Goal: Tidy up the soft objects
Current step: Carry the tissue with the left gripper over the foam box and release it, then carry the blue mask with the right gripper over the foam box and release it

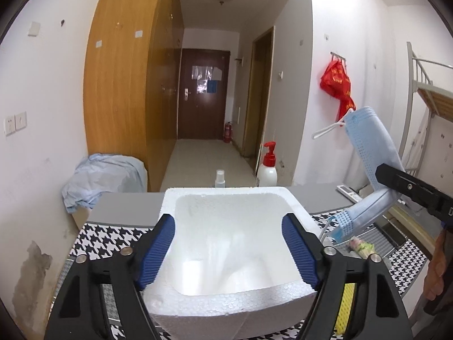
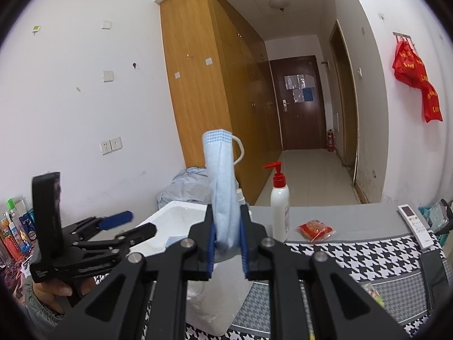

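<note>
Claw fingers of the left claw (image 1: pixel 228 250) stand apart, straddling the side walls of the white foam box (image 1: pixel 226 300) at the worktop's (image 2: pixel 354 255) near edge. Right claw (image 2: pixel 228 248) is clamped on the lower end of a blue face mask (image 2: pixel 222 189), which stands upright above the box's right side. Farther back, at the worktop's far edge, stand a pump bottle (image 2: pixel 280 209) and a remote (image 2: pixel 414 223).

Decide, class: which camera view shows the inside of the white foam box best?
The left wrist view: it looks down into the foam box, showing its hollow and all four rims between the open left gripper. The right wrist view shows only an outer wall and corner, partly hidden by the right gripper holding the face mask.
</note>
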A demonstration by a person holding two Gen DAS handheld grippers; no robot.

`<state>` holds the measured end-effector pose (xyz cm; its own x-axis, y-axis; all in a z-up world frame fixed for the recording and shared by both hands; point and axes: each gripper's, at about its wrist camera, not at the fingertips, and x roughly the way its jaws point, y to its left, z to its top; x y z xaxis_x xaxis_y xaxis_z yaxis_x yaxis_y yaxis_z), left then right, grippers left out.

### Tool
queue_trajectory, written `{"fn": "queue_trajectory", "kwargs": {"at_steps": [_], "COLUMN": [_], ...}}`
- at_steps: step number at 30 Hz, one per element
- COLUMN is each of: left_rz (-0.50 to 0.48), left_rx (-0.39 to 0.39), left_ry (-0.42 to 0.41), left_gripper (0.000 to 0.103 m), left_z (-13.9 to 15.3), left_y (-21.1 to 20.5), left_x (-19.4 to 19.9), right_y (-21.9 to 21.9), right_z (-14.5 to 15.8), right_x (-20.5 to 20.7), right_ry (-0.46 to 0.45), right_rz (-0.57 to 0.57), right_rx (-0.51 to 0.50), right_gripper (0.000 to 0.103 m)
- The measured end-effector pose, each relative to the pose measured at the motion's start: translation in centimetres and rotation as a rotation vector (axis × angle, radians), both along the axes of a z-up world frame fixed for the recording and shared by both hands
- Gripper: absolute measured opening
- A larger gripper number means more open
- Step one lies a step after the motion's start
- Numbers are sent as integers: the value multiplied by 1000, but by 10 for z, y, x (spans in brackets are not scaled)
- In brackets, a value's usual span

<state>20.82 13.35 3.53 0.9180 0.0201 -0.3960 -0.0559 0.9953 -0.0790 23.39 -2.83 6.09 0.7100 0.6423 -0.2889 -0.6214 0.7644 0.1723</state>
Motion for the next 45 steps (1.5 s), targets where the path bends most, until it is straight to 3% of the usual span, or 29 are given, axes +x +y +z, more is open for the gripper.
{"fn": "queue_trajectory", "kwargs": {"at_steps": [3, 4, 29, 45], "left_rz": [10, 20, 137, 179], "left_rx": [8, 9, 30, -11], "left_ry": [-26, -34, -73, -67], "left_gripper": [99, 100, 102, 102], "left_z": [2, 3, 7, -4], "left_y": [1, 2, 30, 59], "left_x": [-5, -8, -49, -61], "right_y": [3, 3, 38, 77], "right_z": [2, 2, 9, -12], "right_x": [0, 0, -1, 9], "right_ry": [0, 0, -23, 27], "right_rz": [-2, 1, 92, 127], "right_rx": [-3, -1, -12, -110], "right_gripper": [18, 18, 18, 18]}}
